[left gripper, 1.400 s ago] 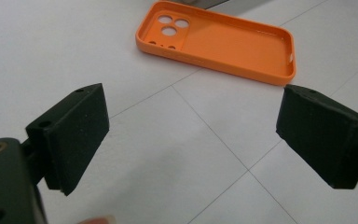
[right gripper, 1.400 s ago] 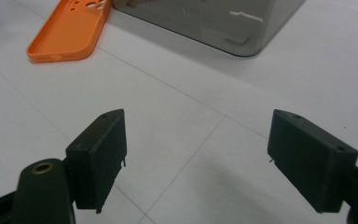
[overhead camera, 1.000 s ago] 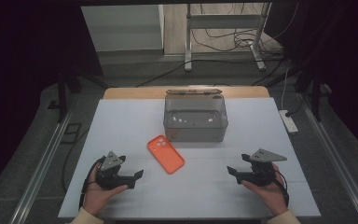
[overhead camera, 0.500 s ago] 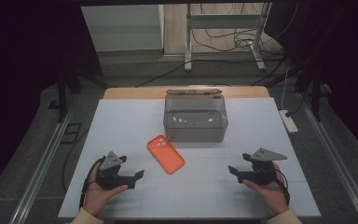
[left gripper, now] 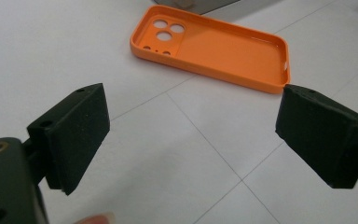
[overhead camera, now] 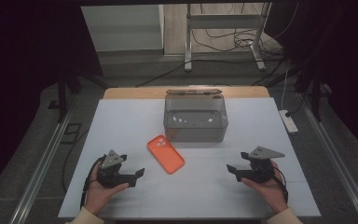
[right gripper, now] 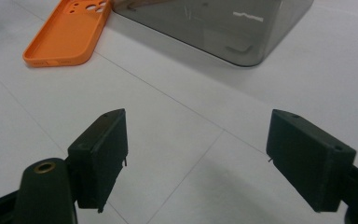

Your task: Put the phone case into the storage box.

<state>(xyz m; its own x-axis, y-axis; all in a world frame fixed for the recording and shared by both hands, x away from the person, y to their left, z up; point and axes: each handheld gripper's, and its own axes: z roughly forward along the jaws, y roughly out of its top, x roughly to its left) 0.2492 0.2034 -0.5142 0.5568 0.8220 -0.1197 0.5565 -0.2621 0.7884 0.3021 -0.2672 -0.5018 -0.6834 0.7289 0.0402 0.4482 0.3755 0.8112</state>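
Phone case (overhead camera: 165, 153), orange, lies flat on the white surface (overhead camera: 121, 121) between the two tongs, nearer the left tongs (overhead camera: 131, 174) than the right tongs (overhead camera: 233, 170), and touches neither. It is a shallow rounded-corner shell, hollow side up, smooth and slightly glossy, with round camera cut-outs at its far end. In the left gripper view it lies just ahead of the jaws, with bare surface between. Left tongs: jaws spread wide, holding nothing. Right tongs: jaws spread wide, holding nothing. Jaw pads are matte black blocks with flat faces. Beyond the case stands a grey translucent box (overhead camera: 195, 118) with rounded corners, close to the case's far end and well ahead of both tongs. Open surface lies ahead of the right tongs as far as the box. The surface is matte with thin seam lines; its near edge runs just behind both hands
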